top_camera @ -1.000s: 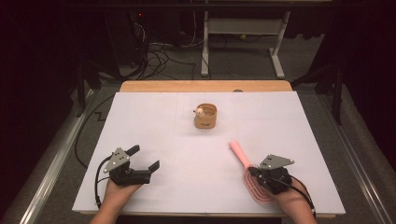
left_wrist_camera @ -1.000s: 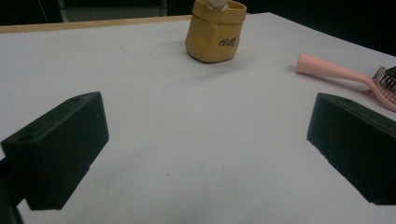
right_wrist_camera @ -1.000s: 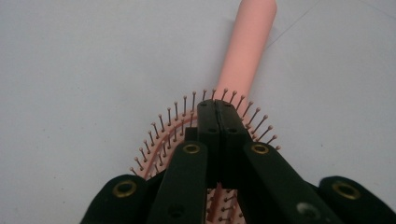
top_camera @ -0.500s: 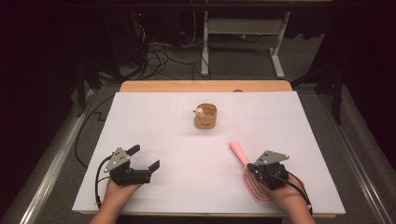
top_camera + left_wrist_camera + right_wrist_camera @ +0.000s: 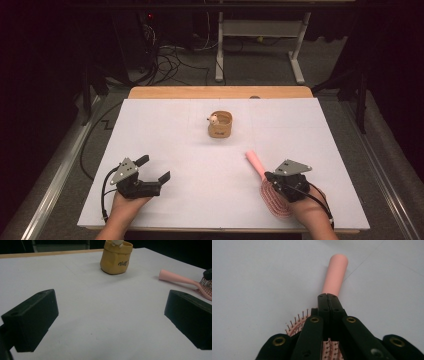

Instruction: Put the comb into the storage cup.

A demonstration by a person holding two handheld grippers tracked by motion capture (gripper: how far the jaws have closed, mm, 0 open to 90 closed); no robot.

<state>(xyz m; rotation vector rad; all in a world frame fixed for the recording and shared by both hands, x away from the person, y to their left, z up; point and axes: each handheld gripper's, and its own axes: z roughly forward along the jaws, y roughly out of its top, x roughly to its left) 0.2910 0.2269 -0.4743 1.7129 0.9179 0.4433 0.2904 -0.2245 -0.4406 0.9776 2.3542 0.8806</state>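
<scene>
The pink hairbrush lies at five o'clock on the white desk, near its front edge. Over its head, the right claw is pressed together on nothing. At seven o'clock the left claw stands wide apart, with bare desk between it and the yellow cup at twelve.

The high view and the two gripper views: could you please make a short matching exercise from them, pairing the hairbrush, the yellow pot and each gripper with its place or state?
Things:
1. pink hairbrush
2. yellow pot
3. left gripper
4. right gripper

Places or states:
A. jaws wide apart with nothing between them
B. stands upright towards the far middle of the white sheet
C. jaws closed together above the brush
D. lies flat near the person's right hand, handle pointing away

Pairs: 1-D, 2-B, 3-A, 4-C
</scene>
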